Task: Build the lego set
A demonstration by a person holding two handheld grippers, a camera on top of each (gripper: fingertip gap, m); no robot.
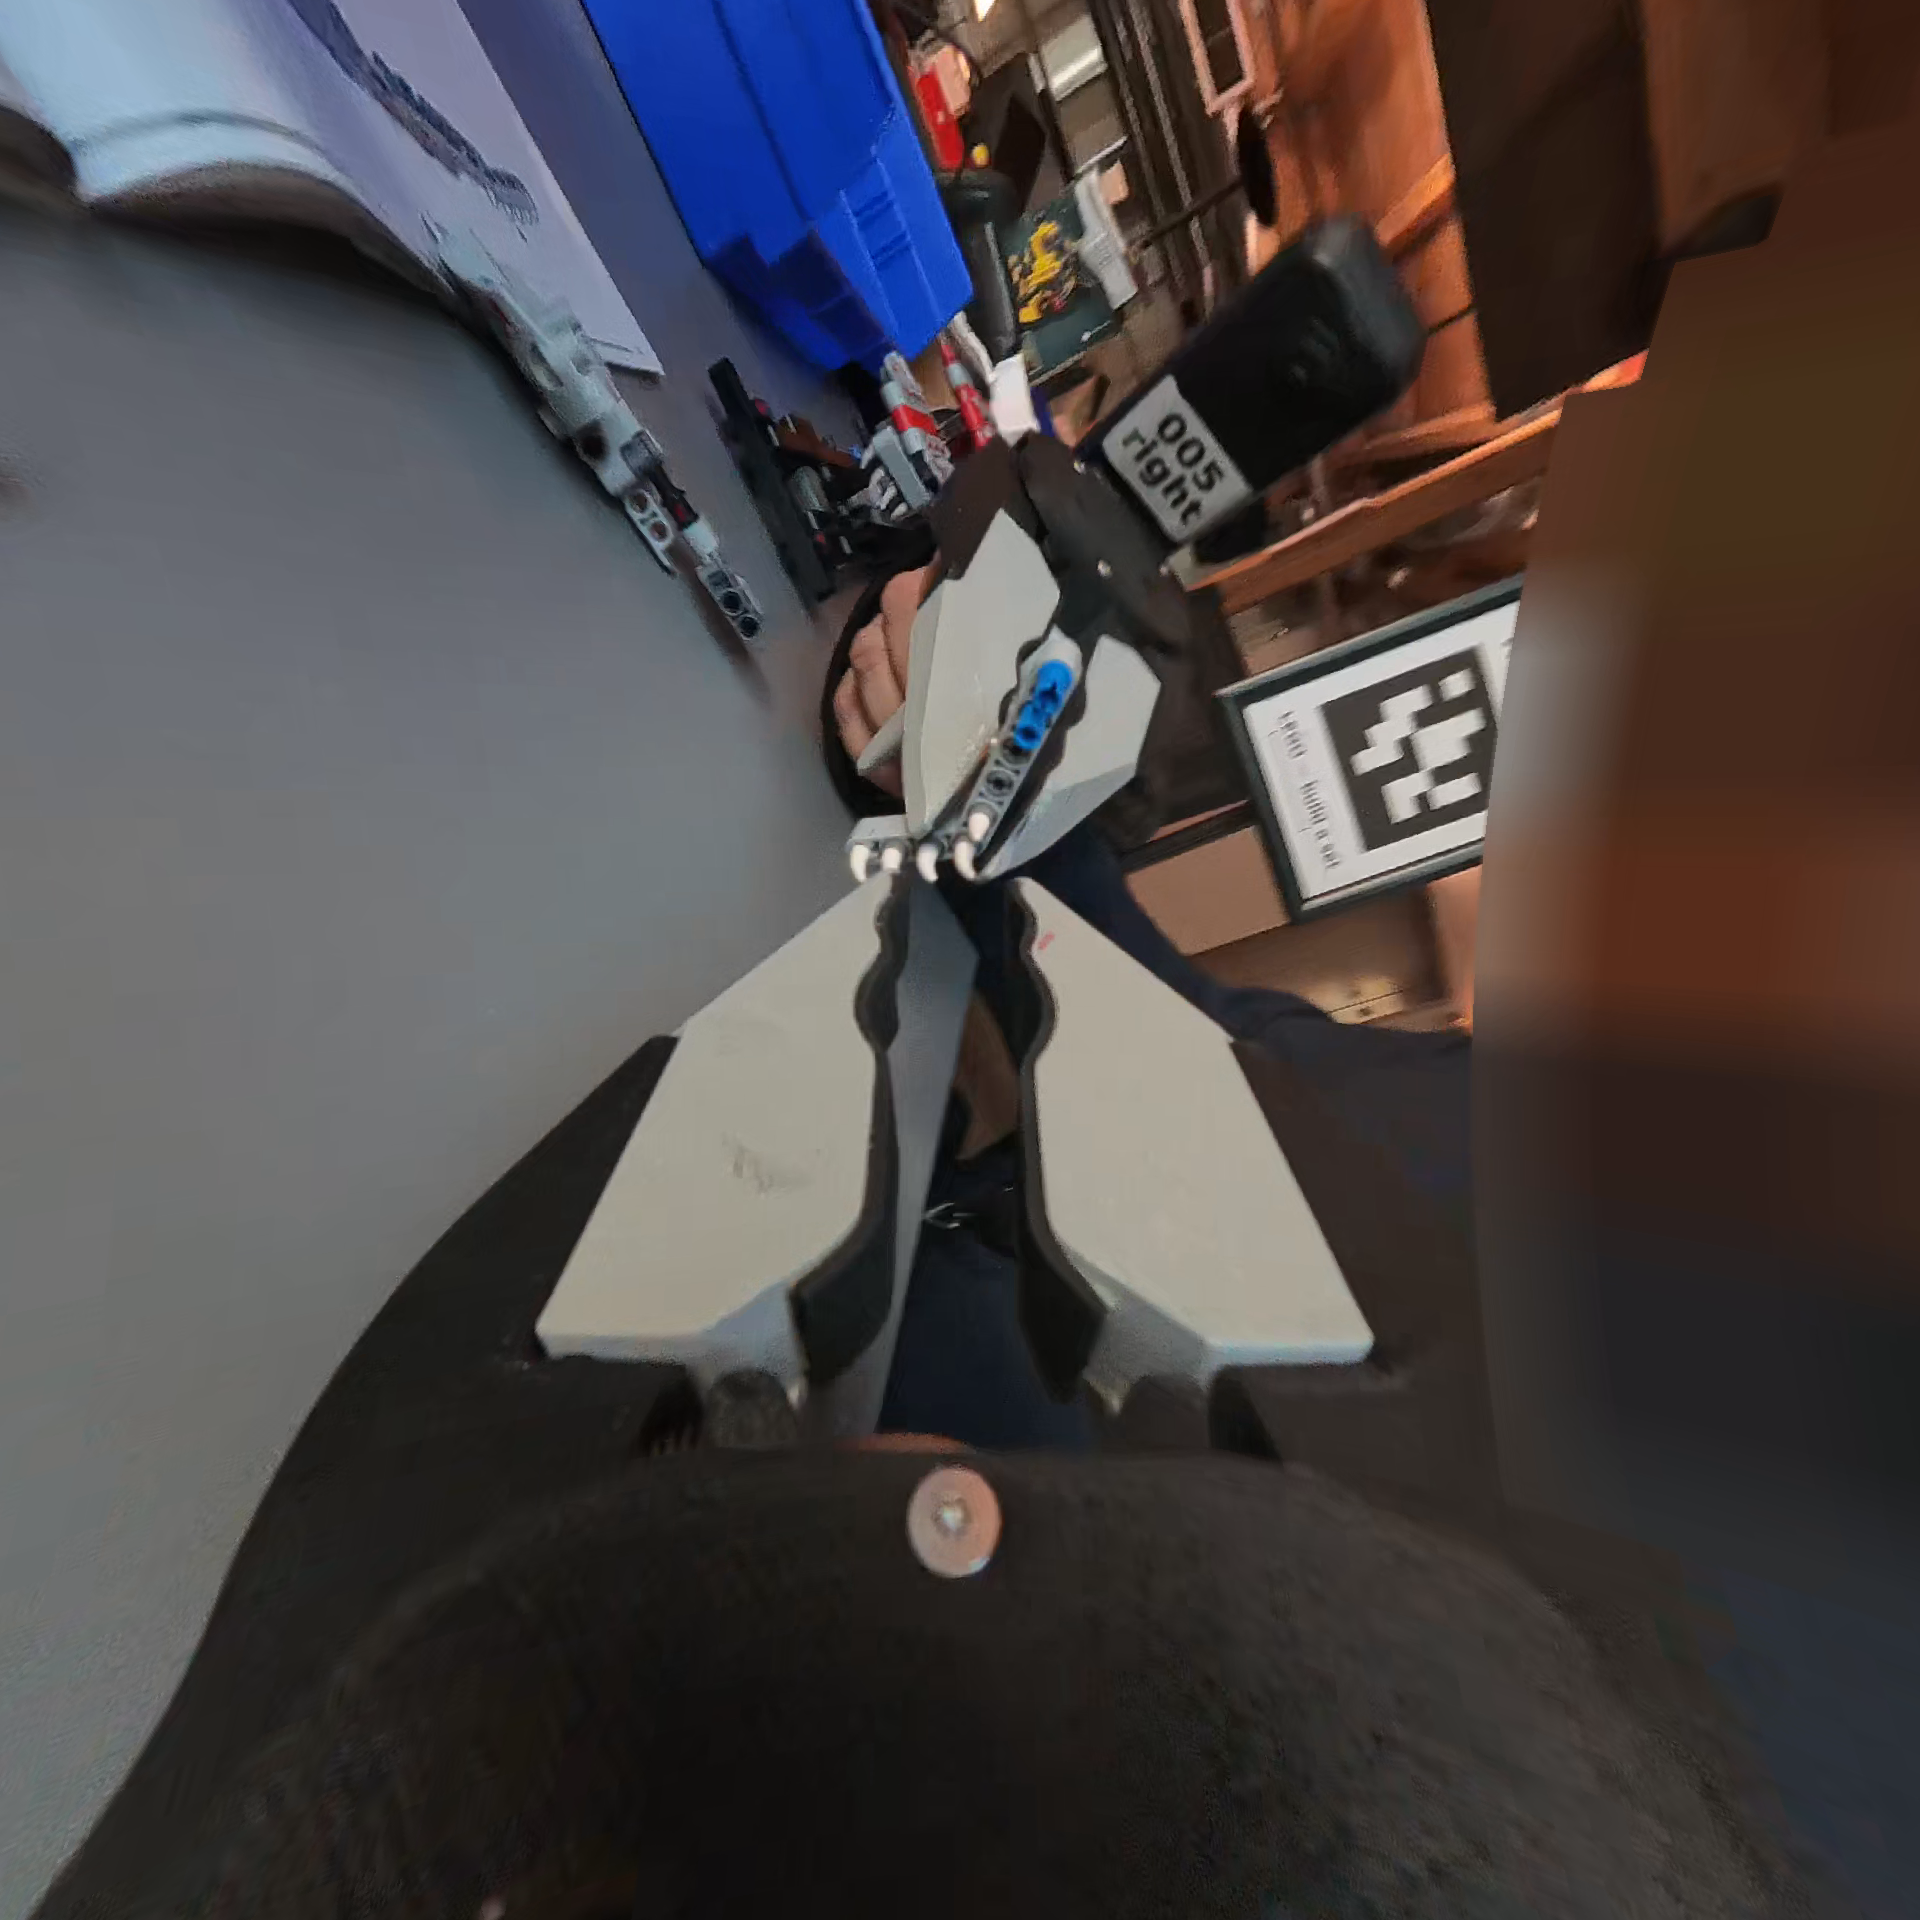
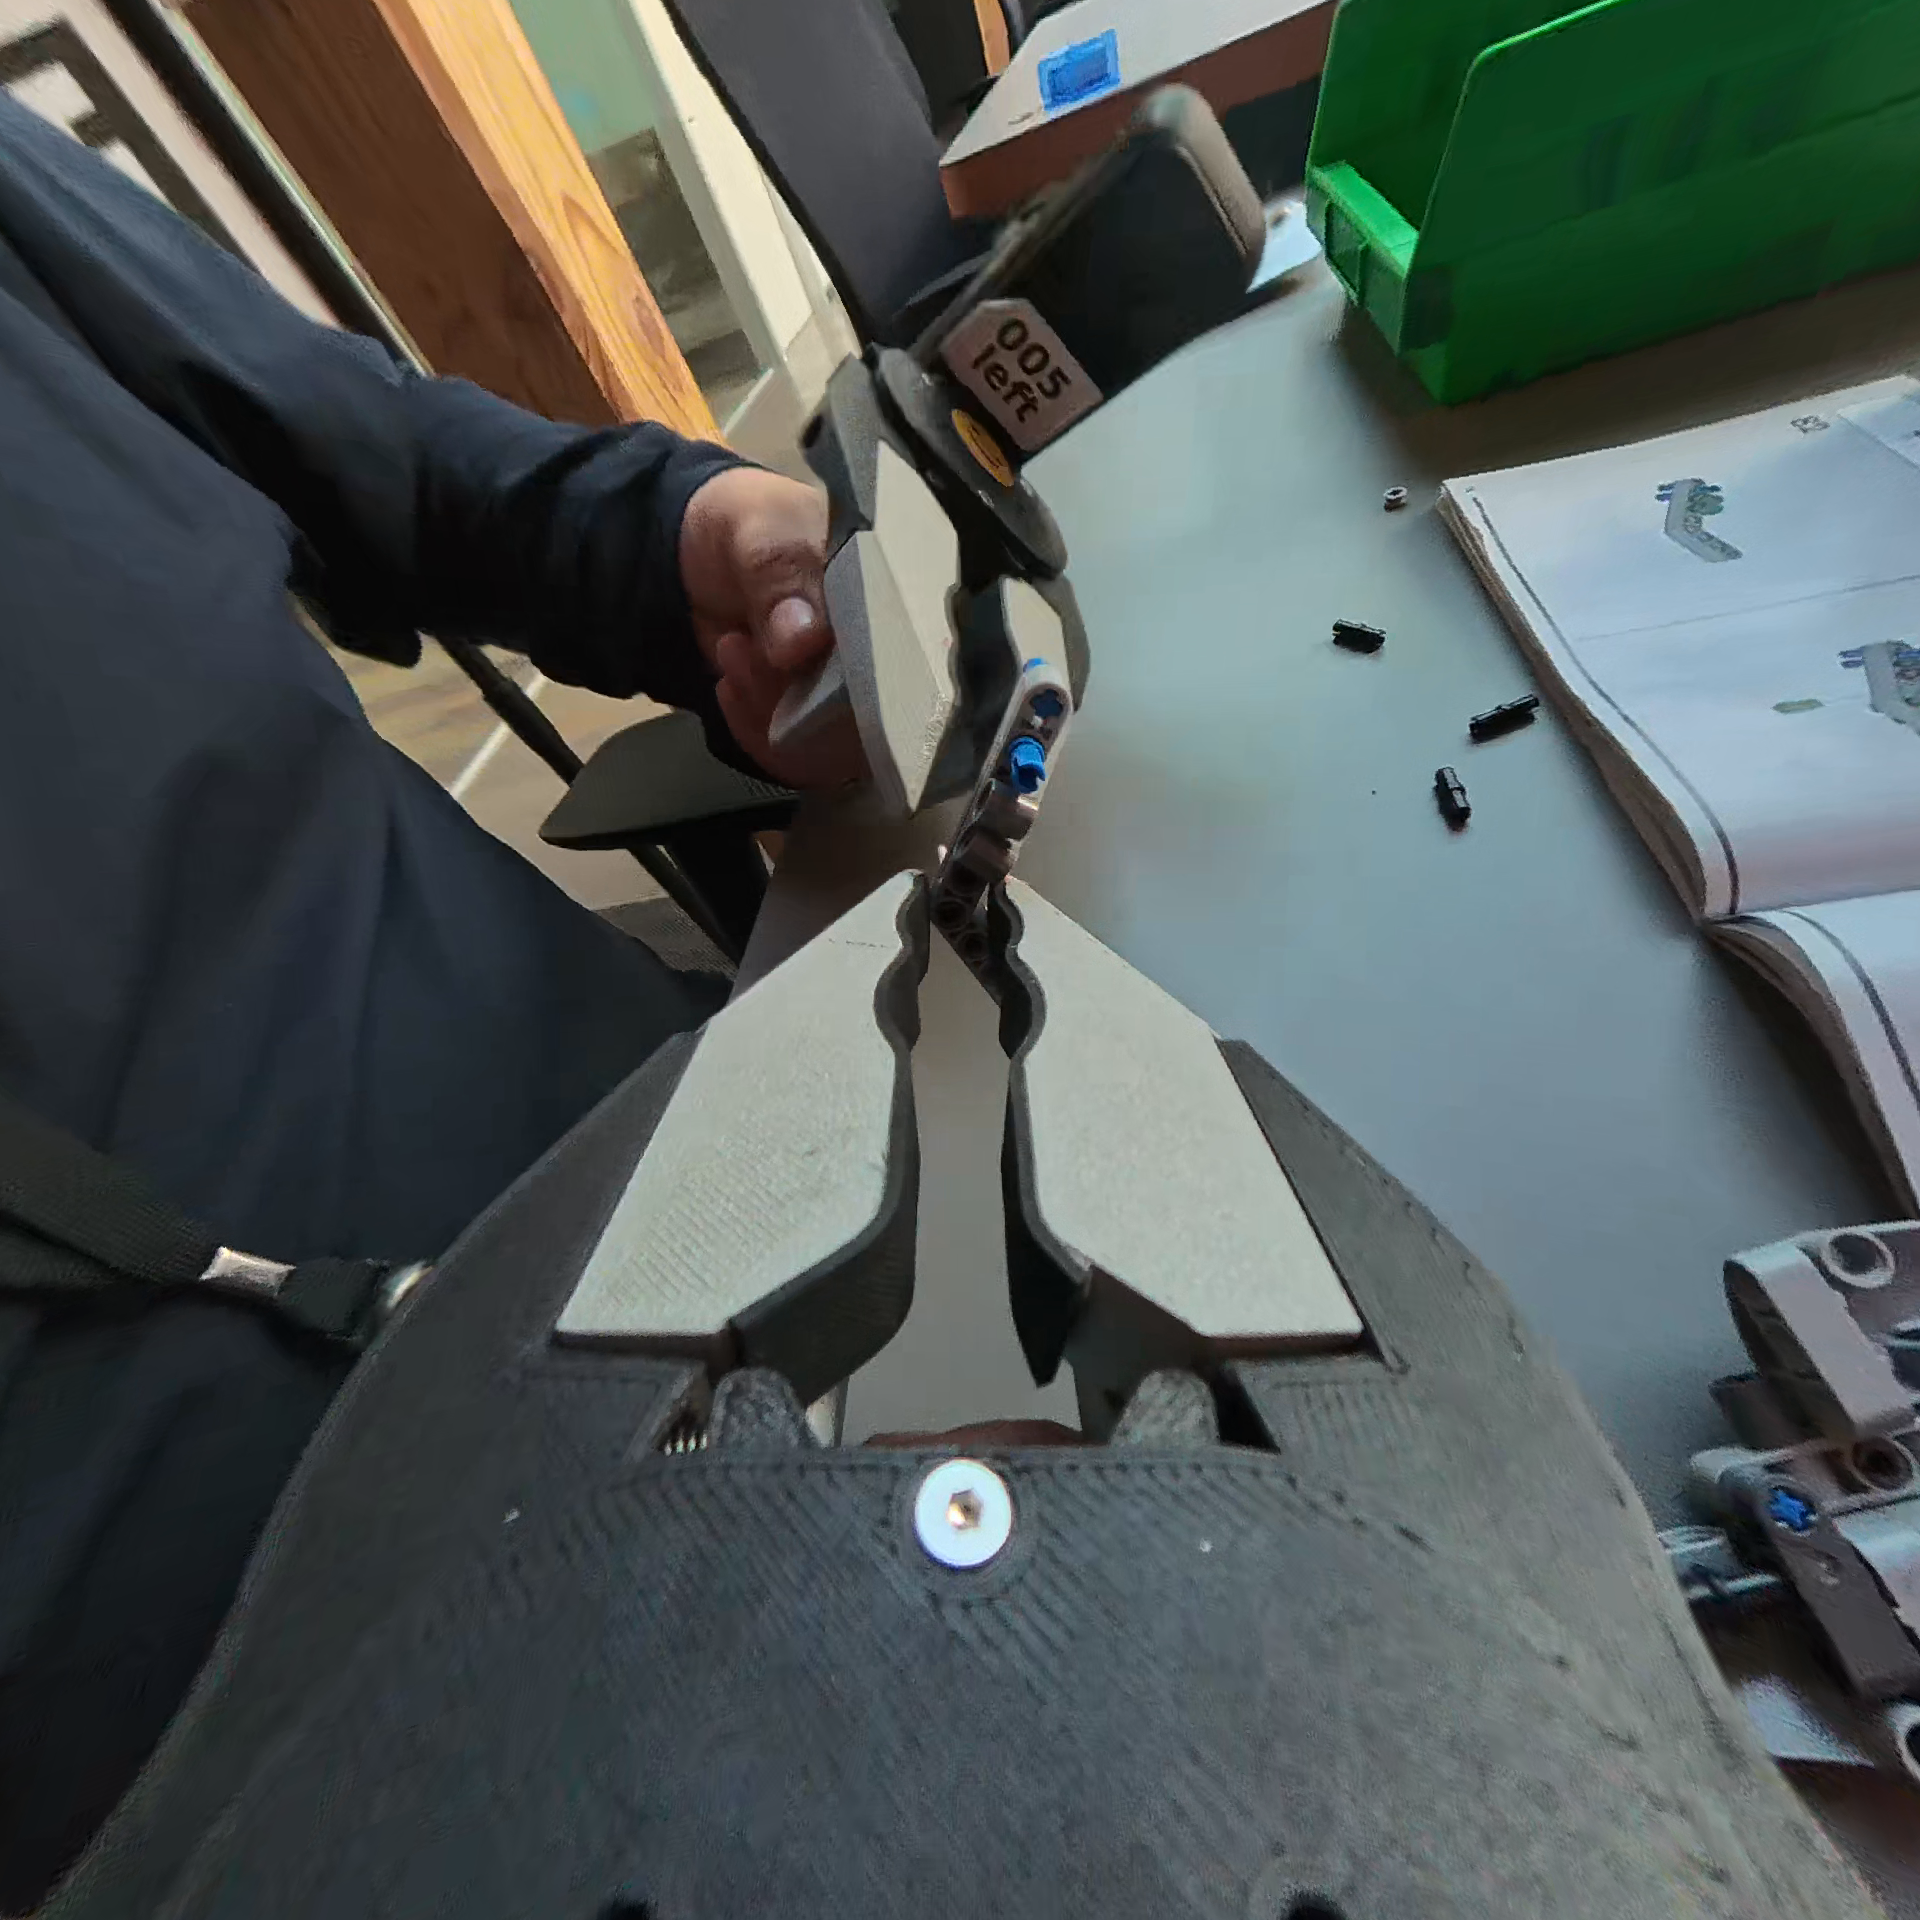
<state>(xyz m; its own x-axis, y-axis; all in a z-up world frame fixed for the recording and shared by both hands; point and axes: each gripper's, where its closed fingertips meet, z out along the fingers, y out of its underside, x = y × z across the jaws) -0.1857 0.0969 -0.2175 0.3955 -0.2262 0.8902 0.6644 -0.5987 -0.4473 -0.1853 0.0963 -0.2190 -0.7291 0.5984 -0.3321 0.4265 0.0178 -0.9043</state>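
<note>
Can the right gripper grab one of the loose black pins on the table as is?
Probably not yet: the right gripper is shut on the beam shared with the left gripper. The pins lie in the open; nothing else blocks them.

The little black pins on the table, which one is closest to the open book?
The middle black pin, lying slanted beside the instruction booklet. The other two pins lie farther left.
</note>
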